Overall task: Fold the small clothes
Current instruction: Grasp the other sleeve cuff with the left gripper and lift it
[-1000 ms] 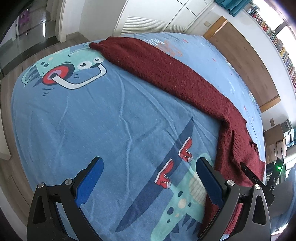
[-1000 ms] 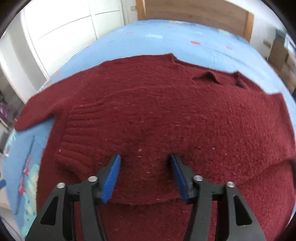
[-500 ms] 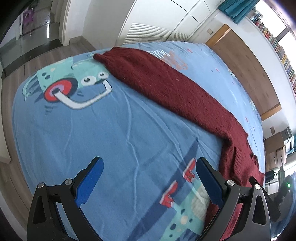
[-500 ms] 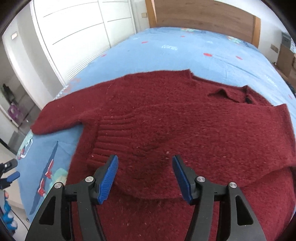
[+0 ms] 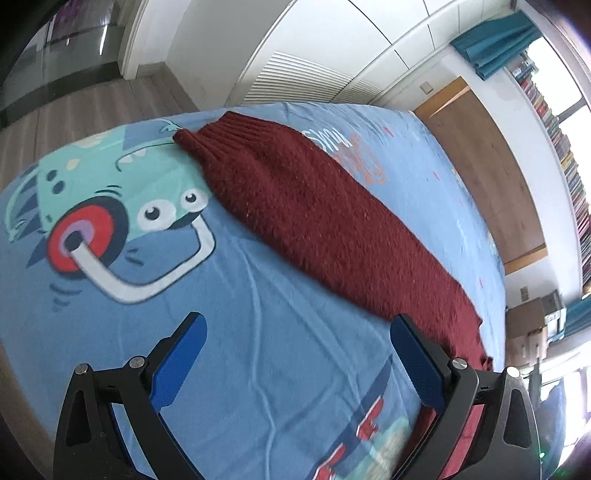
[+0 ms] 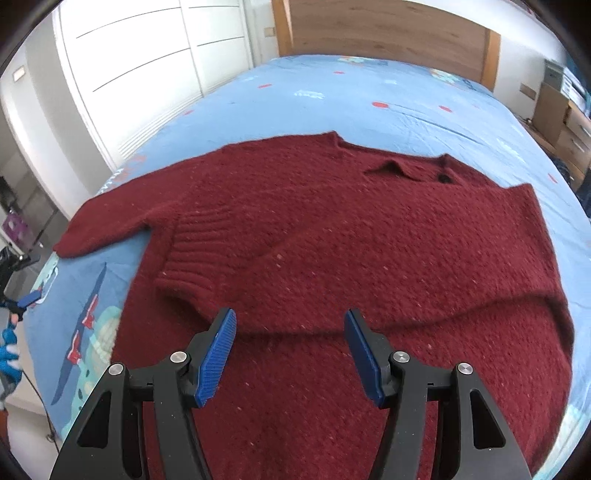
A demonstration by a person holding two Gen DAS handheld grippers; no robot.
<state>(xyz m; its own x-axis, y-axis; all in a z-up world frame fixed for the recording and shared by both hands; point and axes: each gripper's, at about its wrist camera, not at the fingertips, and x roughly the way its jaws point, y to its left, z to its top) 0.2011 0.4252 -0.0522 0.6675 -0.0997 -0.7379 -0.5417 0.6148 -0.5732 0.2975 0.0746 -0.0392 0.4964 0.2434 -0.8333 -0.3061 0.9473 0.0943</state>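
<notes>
A dark red knitted sweater (image 6: 332, 229) lies flat on the blue cartoon-print bed sheet (image 5: 258, 332). One sleeve is folded across the body, and its ribbed cuff (image 6: 195, 254) lies near the lower left. The other sleeve (image 5: 314, 221) stretches straight out, ending in a cuff (image 5: 207, 136) near the bed's edge. My right gripper (image 6: 290, 321) hovers open above the sweater's lower body with nothing between its pads. My left gripper (image 5: 295, 332) stands wide open over bare sheet, and its right finger (image 5: 413, 358) is close beside the outstretched sleeve.
White wardrobe doors (image 6: 147, 66) run along the bed's left side. A wooden headboard (image 6: 388, 33) stands at the far end. Wooden floor (image 5: 92, 110) lies beyond the bed's corner. Boxes and drawers (image 6: 557, 114) stand at the right. A gloved hand (image 6: 7, 350) shows at the left edge.
My left gripper has moved along the bed toward the outstretched sleeve's cuff, which now looks nearer. My right gripper has lifted back from the sweater, so more of it shows. Both grippers stay open.
</notes>
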